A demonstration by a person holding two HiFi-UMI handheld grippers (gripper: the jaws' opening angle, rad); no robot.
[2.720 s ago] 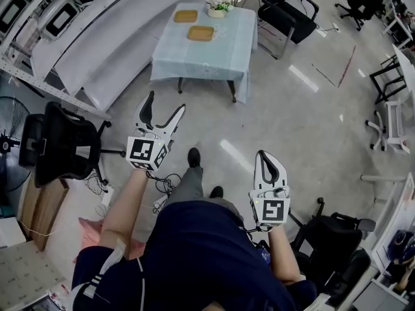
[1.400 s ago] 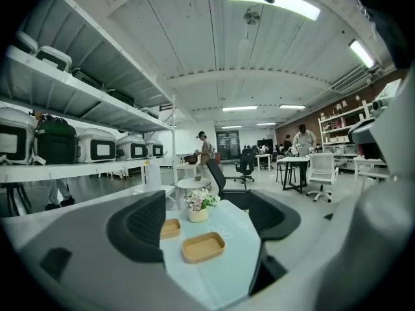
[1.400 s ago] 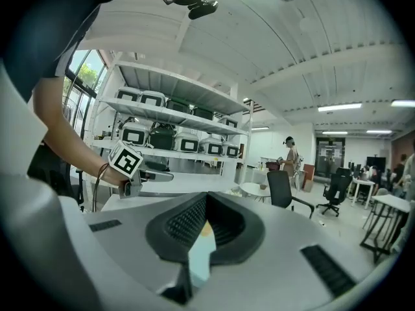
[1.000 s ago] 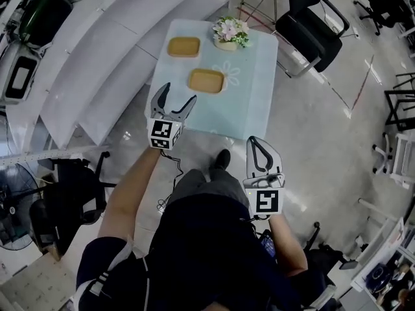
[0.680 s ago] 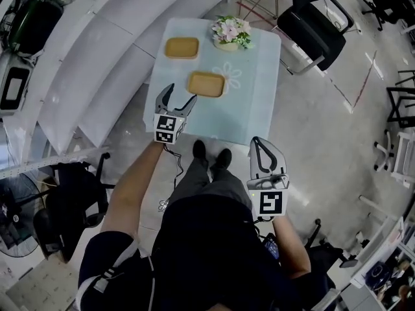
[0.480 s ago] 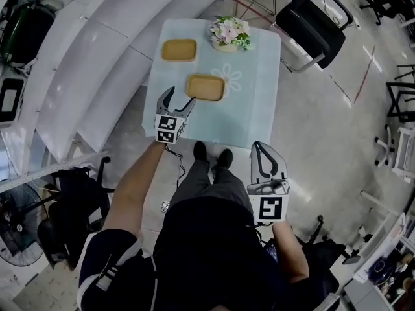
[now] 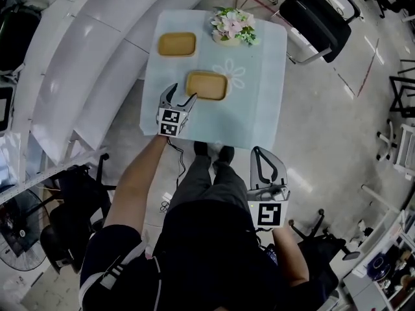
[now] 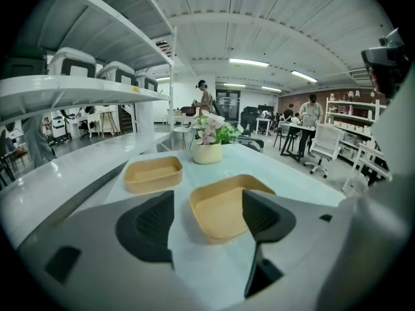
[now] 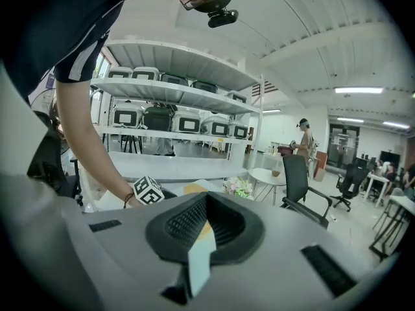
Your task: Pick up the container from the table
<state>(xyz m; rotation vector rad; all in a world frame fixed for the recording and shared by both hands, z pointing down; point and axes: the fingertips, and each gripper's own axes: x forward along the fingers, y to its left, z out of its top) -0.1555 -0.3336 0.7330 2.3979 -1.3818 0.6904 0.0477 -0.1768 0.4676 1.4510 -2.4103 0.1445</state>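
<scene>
Two tan shallow containers lie on a table with a pale blue cloth [image 7: 259, 109]: a near one [image 7: 207, 86] [image 8: 227, 206] and a far one [image 7: 177, 44] [image 8: 154, 173]. My left gripper [image 7: 181, 94] [image 8: 207, 222] hovers low at the near container's front left corner. Its jaws are closing, the pads [image 8: 146, 225] still stand apart, and the container lies just ahead of them, untouched. My right gripper [image 7: 262, 153] [image 9: 204, 229] hangs beside the person's body, short of the table, shut with nothing in it.
A pot of pink and white flowers [image 7: 232, 26] [image 8: 209, 149] stands at the table's far edge. White curved shelving [image 7: 84, 57] runs along the left. A black office chair [image 7: 318, 5] stands beyond the table's far right corner. People stand far back in the room.
The person has walked up to the table. My left gripper has dropped and moved forward to the near container, its jaws narrowing a little. The right gripper has sunk slightly at the person's side.
</scene>
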